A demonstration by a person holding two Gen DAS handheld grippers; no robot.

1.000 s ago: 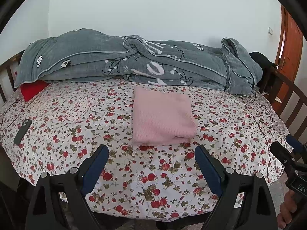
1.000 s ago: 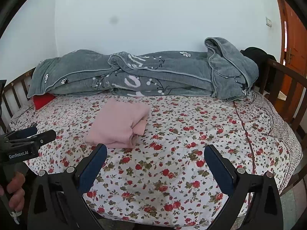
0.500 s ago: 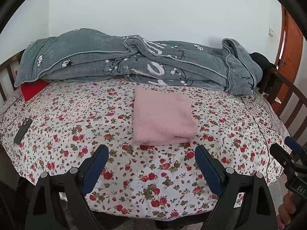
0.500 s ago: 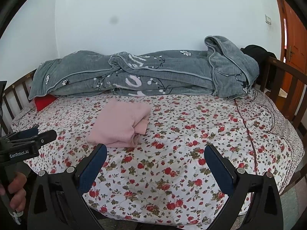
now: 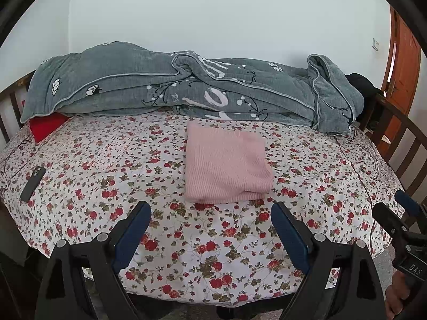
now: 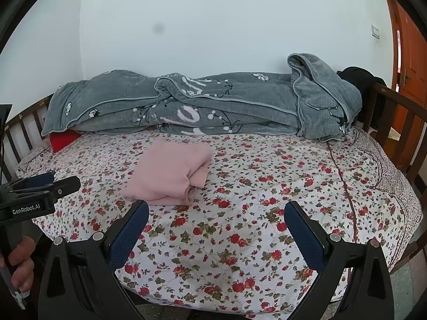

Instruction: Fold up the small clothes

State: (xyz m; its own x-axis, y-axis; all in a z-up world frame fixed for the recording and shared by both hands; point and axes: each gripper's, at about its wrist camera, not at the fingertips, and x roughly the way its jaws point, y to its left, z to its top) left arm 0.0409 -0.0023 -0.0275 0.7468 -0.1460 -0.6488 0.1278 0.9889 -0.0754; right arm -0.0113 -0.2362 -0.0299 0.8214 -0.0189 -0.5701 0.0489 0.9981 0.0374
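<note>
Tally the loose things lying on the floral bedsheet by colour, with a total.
Pink: 1, folded pink knit garment
Grey: 1, bunched grey quilt with white print
Red: 1, red cushion, partly under the quilt
Black: 1, flat black phone
Total: 4

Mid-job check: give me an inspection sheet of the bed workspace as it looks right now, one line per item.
Surface: floral bedsheet, spread across the bed, lightly wrinkled.
Job's things: pink garment lies folded in a rectangle mid-bed, touched by neither gripper.
Clutter: dark phone near the left edge; red pillow partly under the grey blanket bunched along the wall side.
Grippers: left gripper open, empty, held short of the garment; right gripper open, empty.
Cables: nothing seen.
Surroundings: wooden bed rails at the right, orange door beyond, dark clothing draped on the rail corner.
</note>
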